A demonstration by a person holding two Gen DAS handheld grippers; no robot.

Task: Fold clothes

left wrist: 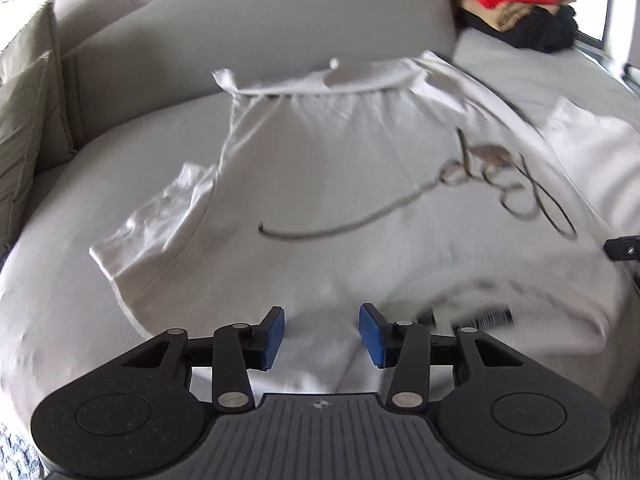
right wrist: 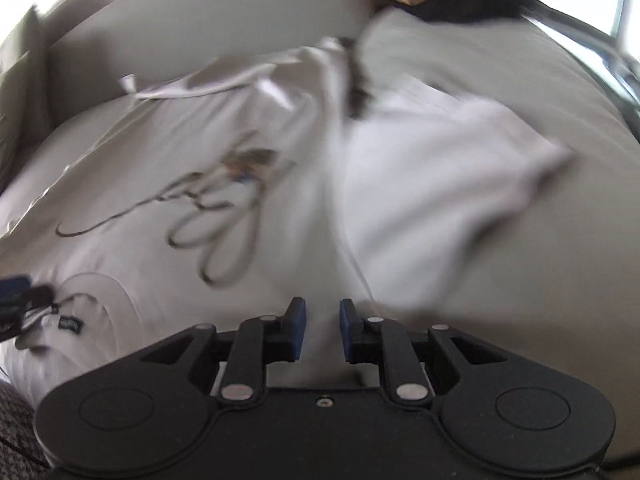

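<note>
A white T-shirt (left wrist: 320, 168) with dark script lettering (left wrist: 492, 176) lies spread on a grey sofa seat (left wrist: 60, 280), collar end nearest me and far hem flipped over. My left gripper (left wrist: 322, 320) hovers open just over the near edge of the shirt, left of the collar label (left wrist: 480, 316); nothing sits between its blue pads (left wrist: 274, 336). The right wrist view is blurred. It shows the same shirt (right wrist: 420, 184) with one sleeve (right wrist: 532, 168) spread to the right. My right gripper (right wrist: 322, 314) is open with a narrower gap, low over the shoulder area.
A stack of folded clothes (left wrist: 516, 4), red over tan and black, rests at the far right of the seat. The grey backrest (left wrist: 240, 32) rises behind the shirt. A beige cushion (left wrist: 24, 120) stands at the left end. Bright window light comes in at the right.
</note>
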